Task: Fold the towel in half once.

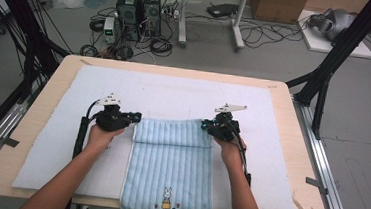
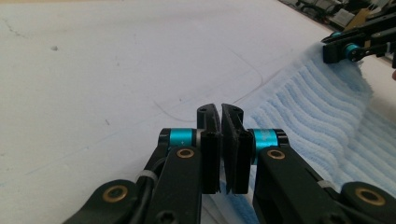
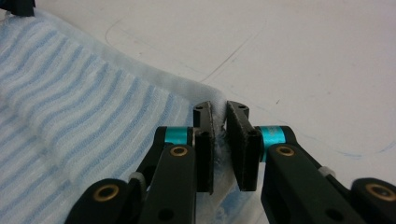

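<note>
A light blue striped towel (image 1: pixel 168 168) with a small rabbit picture near its front hem lies on the white mat (image 1: pixel 174 91), its front end hanging over the table's edge. Its far end is folded back in a narrow band. My left gripper (image 1: pixel 137 117) is at the band's left corner. In the left gripper view the left gripper (image 2: pixel 220 109) has its jaws pressed together, with the towel (image 2: pixel 317 112) running in under them from the right. My right gripper (image 1: pixel 204 124) is at the right corner. In the right gripper view the right gripper (image 3: pixel 220 107) pinches the towel's (image 3: pixel 70 102) white edge between its pads.
The mat covers most of the wooden table (image 1: pixel 60 74). Bare mat stretches beyond the towel and to both sides. Black frame posts (image 1: pixel 326 70) stand beside the table. Computers and cables (image 1: pixel 138 10) sit on the floor behind. The right gripper (image 2: pixel 355 44) shows far off in the left gripper view.
</note>
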### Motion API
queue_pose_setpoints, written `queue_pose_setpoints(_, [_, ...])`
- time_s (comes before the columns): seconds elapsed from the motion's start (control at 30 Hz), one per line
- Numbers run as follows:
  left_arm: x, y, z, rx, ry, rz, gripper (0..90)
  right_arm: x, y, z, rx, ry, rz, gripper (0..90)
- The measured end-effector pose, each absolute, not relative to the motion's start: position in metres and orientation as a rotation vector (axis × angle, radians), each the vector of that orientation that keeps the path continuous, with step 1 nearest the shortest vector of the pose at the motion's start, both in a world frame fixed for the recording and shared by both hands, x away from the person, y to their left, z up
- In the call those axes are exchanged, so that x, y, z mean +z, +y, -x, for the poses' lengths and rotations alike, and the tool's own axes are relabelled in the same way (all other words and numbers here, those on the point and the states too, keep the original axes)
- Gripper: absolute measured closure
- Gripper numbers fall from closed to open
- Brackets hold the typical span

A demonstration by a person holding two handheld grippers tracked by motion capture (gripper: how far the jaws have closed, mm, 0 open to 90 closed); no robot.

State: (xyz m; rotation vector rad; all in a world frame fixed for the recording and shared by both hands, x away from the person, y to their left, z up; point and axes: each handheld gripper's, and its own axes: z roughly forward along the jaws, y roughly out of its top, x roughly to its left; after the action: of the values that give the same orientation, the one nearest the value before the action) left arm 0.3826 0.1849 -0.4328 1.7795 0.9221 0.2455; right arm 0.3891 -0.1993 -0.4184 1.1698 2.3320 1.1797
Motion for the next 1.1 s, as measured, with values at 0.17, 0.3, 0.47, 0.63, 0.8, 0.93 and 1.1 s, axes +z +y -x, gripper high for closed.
queue_pose_setpoints(0.17, [-0.424,0.186,-0.376,0.222,0.894,-1.747,85.7,-0.411,-0.202,-0.382,1.203,2.313,-1.134,81.3])
queue_pose_setpoints(0.3, [-0.418,0.19,-0.364,0.211,0.866,-1.729,85.7,-0.399,-0.204,-0.368,1.262,2.297,-1.101,81.3])
queue_pose_setpoints(0.47, [-0.416,0.192,-0.347,0.21,0.828,-1.732,85.6,-0.396,-0.206,-0.341,1.264,2.276,-0.99,81.2])
queue_pose_setpoints(0.63, [-0.419,0.189,-0.328,0.217,0.792,-1.774,85.6,-0.404,-0.211,-0.316,1.285,2.28,-0.941,81.1])
queue_pose_setpoints(0.8, [-0.427,0.187,-0.31,0.211,0.759,-1.831,85.6,-0.413,-0.213,-0.295,1.277,2.305,-0.898,81.0])
queue_pose_setpoints(0.93, [-0.427,0.19,-0.301,0.2,0.738,-1.849,85.5,-0.42,-0.216,-0.281,1.261,2.311,-0.879,80.9])
queue_pose_setpoints(1.1, [-0.425,0.192,-0.29,0.168,0.708,-1.866,85.2,-0.423,-0.218,-0.27,1.264,2.338,-0.856,80.9])
